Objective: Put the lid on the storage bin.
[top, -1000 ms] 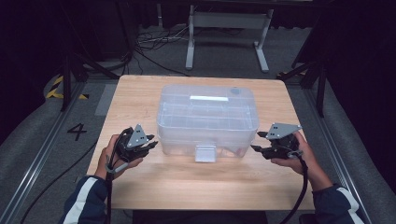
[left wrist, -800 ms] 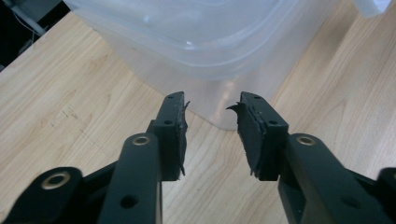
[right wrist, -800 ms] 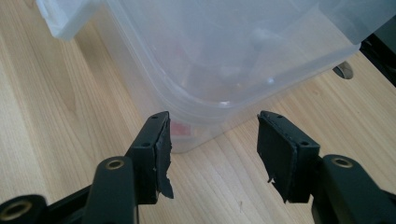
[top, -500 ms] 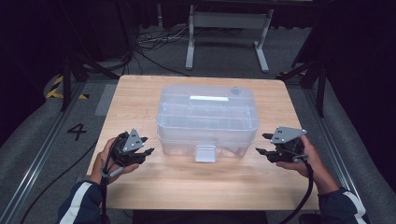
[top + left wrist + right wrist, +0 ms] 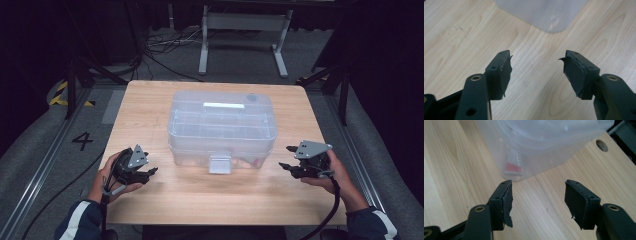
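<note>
A clear plastic storage box (image 5: 222, 127) with a lid and a front latch (image 5: 220, 163) stands in the middle of the wooden table (image 5: 210, 195). My left gripper (image 5: 150, 172) sits low over the table, left of the box and apart from it. Its jaws have just been opening, and only bare wood shows between them (image 5: 536, 68). My right gripper (image 5: 286, 157) is held to the right of the box, also apart from it. Its jaws have been opening too, with nothing between them (image 5: 537, 195). A red and white item (image 5: 514, 163) shows through the box wall.
The box corner (image 5: 549, 17) lies just ahead of the left jaws. A round hole (image 5: 602, 145) is cut in the tabletop near the box. Beyond the table are a grey floor, cables and a metal stand (image 5: 242, 30). A "4" (image 5: 82, 141) is marked on the floor at left.
Both hands have drawn back from the box sides toward the table's front edge and sunk a little. Both grippers' jaws stand wider apart than before.
</note>
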{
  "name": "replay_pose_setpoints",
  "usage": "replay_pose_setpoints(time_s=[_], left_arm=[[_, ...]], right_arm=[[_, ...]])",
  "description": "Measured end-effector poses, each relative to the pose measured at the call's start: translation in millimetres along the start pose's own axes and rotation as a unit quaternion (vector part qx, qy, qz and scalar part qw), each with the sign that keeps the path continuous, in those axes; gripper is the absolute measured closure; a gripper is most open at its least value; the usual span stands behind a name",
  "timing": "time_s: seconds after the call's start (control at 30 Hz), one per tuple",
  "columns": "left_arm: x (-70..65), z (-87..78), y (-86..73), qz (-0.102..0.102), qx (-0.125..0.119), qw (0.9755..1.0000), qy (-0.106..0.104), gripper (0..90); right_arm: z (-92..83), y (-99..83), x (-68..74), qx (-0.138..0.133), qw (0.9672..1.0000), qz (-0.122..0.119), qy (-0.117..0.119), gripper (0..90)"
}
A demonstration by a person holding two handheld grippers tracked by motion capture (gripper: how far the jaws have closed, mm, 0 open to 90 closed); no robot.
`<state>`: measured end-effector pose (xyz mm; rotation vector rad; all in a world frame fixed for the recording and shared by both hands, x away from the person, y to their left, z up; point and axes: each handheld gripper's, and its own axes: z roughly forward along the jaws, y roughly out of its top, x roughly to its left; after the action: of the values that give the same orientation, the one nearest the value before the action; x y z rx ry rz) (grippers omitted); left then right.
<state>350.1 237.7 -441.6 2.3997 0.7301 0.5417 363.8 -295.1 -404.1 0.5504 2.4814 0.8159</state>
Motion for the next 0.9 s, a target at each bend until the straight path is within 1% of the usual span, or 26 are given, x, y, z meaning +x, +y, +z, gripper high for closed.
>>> replay_pose_setpoints(time_s=[0.03,0.07,0.1,0.13,0.17,0.23,0.3,0.37,0.4,0.43,0.47,0.57,0.6,0.63,0.7,0.77,0.83,0.87,0.9], left_arm=[[0.7,-0.2,-6.3,-0.005,0.001,1.0000,-0.001,37.4],[0.7,-0.2,-6.3,-0.005,0.001,1.0000,-0.001,36.7],[1.6,-0.4,-10.6,-0.007,0.002,1.0000,-0.003,36.0],[2.7,-0.4,-15.8,-0.011,0.008,0.9999,-0.003,35.5],[2.7,-0.4,-15.8,-0.011,0.008,0.9999,-0.003,34.8],[4.2,-0.2,-23.4,-0.015,0.018,0.9997,0.001,34.3],[4.8,-0.2,-26.1,-0.018,0.017,0.9997,0.000,33.7],[5.7,-0.9,-29.2,-0.021,0.019,0.9996,0.001,32.7],[6.2,-1.0,-31.1,-0.024,0.021,0.9995,0.001,31.9],[7.0,-0.8,-34.0,-0.026,0.021,0.9994,-0.003,31.3],[7.0,-0.8,-34.0,-0.026,0.021,0.9994,-0.003,31.3],[7.4,-0.1,-38.7,-0.027,0.026,0.9993,-0.004,30.4],[7.6,-0.1,-40.3,-0.027,0.027,0.9993,-0.005,30.4],[8.4,0.3,-44.0,-0.031,0.028,0.9991,-0.004,30.1],[9.0,0.3,-45.9,-0.033,0.028,0.9990,-0.007,29.8],[10.5,0.4,-51.5,-0.041,0.032,0.9986,-0.007,29.1],[11.2,0.5,-53.5,-0.043,0.034,0.9985,-0.008,28.9],[11.6,0.5,-55.4,-0.045,0.035,0.9984,-0.003,28.7],[12.2,0.4,-58.1,-0.049,0.032,0.9982,-0.006,28.5]], right_arm=[[0.3,-2.5,-0.3,0.003,1.0000,0.002,-0.001,39.3],[0.3,-2.5,-0.3,0.003,1.0000,0.002,-0.001,39.3],[0.4,-7.7,-1.1,0.010,0.9999,0.007,-0.005,39.0],[0.4,-13.6,-2.0,0.014,0.9998,0.009,-0.010,38.9],[0.4,-13.6,-2.0,0.014,0.9998,0.009,-0.010,38.9],[1.0,-22.7,-3.4,0.019,0.9995,0.020,-0.013,38.7],[1.4,-25.6,-3.8,0.021,0.9994,0.024,-0.014,38.6],[2.5,-32.2,-4.5,0.025,0.9991,0.028,-0.017,38.3],[3.6,-38.3,-5.1,0.030,0.9989,0.030,-0.018,38.0],[4.0,-40.7,-5.1,0.032,0.9988,0.031,-0.020,37.9],[4.0,-40.7,-5.1,0.032,0.9988,0.031,-0.020,37.9],[5.9,-54.5,-5.9,0.038,0.9980,0.044,-0.023,37.2],[5.9,-54.5,-5.9,0.038,0.9980,0.044,-0.023,37.2],[6.3,-61.0,-5.8,0.042,0.9975,0.051,-0.025,36.6],[6.3,-64.0,-5.4,0.043,0.9974,0.052,-0.026,36.5],[6.4,-72.6,-4.1,0.045,0.9968,0.060,-0.029,36.1],[6.2,-75.4,-3.5,0.046,0.9965,0.064,-0.028,36.1],[6.1,-78.3,-3.2,0.047,0.9962,0.068,-0.029,35.9],[5.9,-81.2,-2.7,0.048,0.9958,0.071,-0.031,35.8]])
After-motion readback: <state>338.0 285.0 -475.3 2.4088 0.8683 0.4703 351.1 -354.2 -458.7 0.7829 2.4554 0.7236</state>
